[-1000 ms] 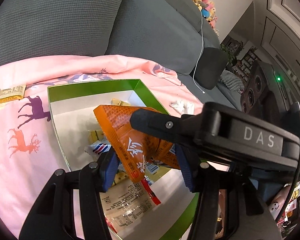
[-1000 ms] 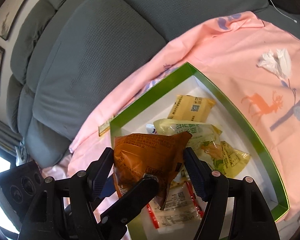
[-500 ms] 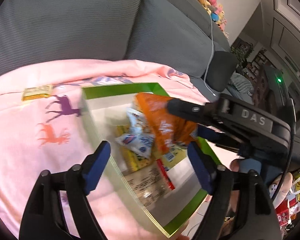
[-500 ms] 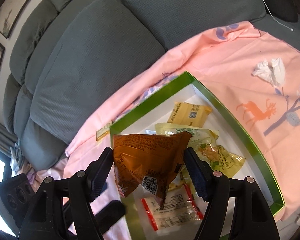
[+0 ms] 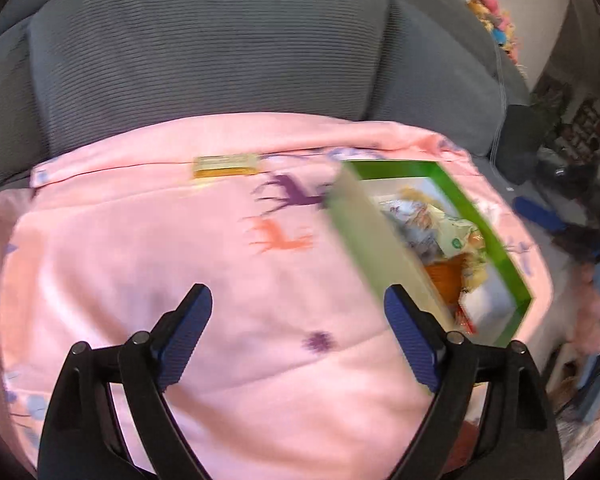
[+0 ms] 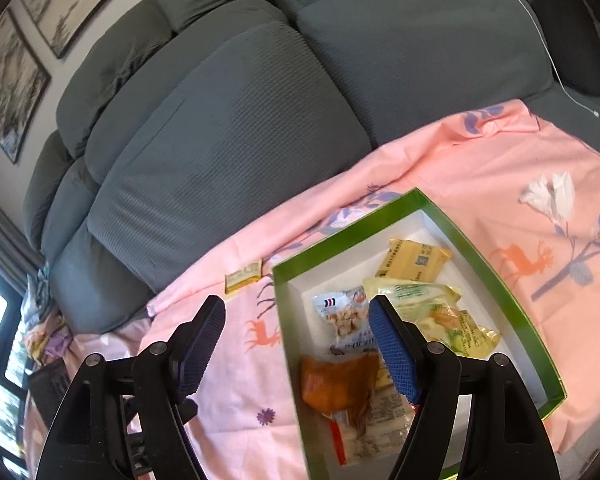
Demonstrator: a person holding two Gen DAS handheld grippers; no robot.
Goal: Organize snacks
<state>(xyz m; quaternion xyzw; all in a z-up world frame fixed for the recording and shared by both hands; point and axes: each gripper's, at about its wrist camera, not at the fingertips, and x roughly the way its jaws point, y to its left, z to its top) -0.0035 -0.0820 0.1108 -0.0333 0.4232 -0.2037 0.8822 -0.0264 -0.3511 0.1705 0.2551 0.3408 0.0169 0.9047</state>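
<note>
The green-rimmed white box [image 6: 480, 248] lies on the pink blanket and holds several snack packets. Among them an orange packet [image 6: 336, 384] lies loose at the near end, below my right gripper [image 6: 296, 308], which is open and empty above the box's left wall. A small yellow packet [image 6: 244, 278] lies on the blanket outside the box, by the sofa back. My left gripper [image 5: 298, 296] hangs over bare blanket left of the box [image 5: 460, 196]. Its jaws are opening with nothing between them. The yellow packet [image 5: 225, 165] lies well ahead of it; the orange packet [image 5: 448, 276] shows inside the box.
Grey sofa cushions [image 6: 228, 128] rise behind the blanket [image 5: 140, 280]. A crumpled white tissue [image 6: 550, 196] lies on the blanket right of the box. A white cable [image 6: 556, 68] runs down the sofa at the far right.
The orange packet has left the right gripper's jaws and now lies in the box. The left gripper opened wide and swung left, off the box and over the blanket.
</note>
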